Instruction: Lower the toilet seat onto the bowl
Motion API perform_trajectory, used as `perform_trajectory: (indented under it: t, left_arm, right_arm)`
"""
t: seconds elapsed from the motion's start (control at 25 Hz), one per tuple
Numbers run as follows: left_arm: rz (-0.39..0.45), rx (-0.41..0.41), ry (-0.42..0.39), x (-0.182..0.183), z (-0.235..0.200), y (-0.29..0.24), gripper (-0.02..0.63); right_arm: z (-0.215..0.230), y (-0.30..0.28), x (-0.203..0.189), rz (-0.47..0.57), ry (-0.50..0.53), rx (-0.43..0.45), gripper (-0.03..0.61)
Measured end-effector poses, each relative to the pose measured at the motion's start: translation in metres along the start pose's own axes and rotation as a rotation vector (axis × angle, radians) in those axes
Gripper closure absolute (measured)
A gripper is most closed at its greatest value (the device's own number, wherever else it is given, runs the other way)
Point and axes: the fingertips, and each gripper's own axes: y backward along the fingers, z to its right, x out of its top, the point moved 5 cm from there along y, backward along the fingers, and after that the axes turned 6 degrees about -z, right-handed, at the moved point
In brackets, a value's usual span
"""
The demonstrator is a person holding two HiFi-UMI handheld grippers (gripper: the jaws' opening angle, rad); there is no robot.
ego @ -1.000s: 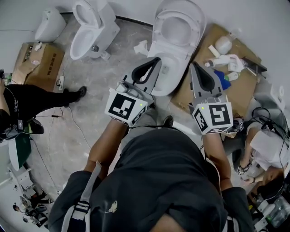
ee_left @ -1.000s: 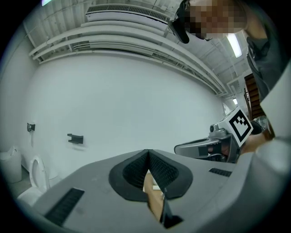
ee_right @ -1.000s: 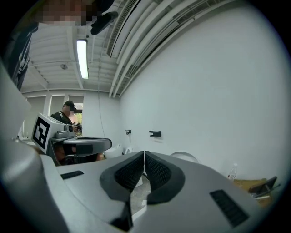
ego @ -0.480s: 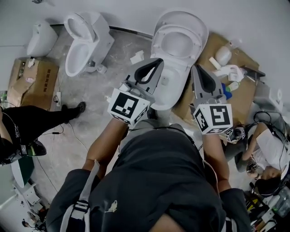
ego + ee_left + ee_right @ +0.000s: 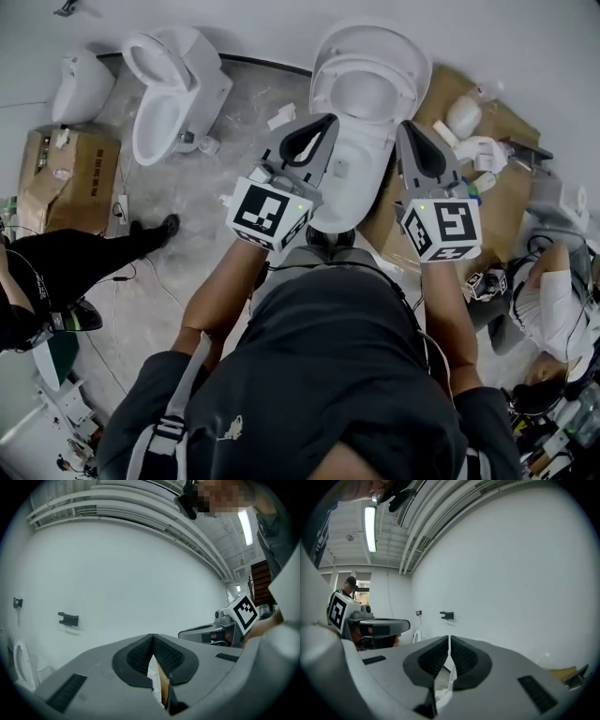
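Observation:
The white toilet (image 5: 349, 192) stands straight ahead against the wall. Its ring seat (image 5: 367, 58) is raised, with the lid behind it. Both grippers hang in the air above the bowl, pointing at the wall. In the head view my left gripper (image 5: 324, 122) covers the bowl's left side, and my right gripper (image 5: 407, 129) is at its right edge. The left gripper (image 5: 152, 637) and the right gripper (image 5: 449, 639) each show their pads meeting at the tips with nothing between them. Neither touches the seat.
A second toilet (image 5: 173, 80) and a small white fixture (image 5: 80, 70) stand to the left. Cardboard boxes (image 5: 66, 178) lie at far left. A cardboard sheet (image 5: 502, 178) with bottles lies to the right. One person (image 5: 66, 253) is at left, another (image 5: 553, 309) crouches at right. A wall bracket (image 5: 446, 615) is ahead.
The toilet has come lower and closer to centre in the head view, and both grippers now reach further over the bowl. Both jaws have stayed shut. The person at left has shifted down in the view.

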Motion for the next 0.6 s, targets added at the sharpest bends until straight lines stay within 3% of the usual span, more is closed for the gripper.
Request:
perform_trajectory:
  t: [0.32, 0.44, 0.6]
  left_arm:
    - [-0.043, 0.034, 0.007, -0.004, -0.011, -0.033, 0.611]
    - [-0.059, 0.047, 0.015, -0.009, -0.017, -0.038, 0.611]
    - [-0.095, 0.080, 0.045, -0.024, -0.027, -0.038, 0.611]
  right_arm:
    - [0.048, -0.051, -0.005, -0.052, 0.041, 0.066, 0.561]
    - [0.063, -0.079, -0.011, -0.084, 0.075, 0.099, 0.489]
    - [0.083, -0.117, -0.023, -0.134, 0.121, 0.125, 0.466]
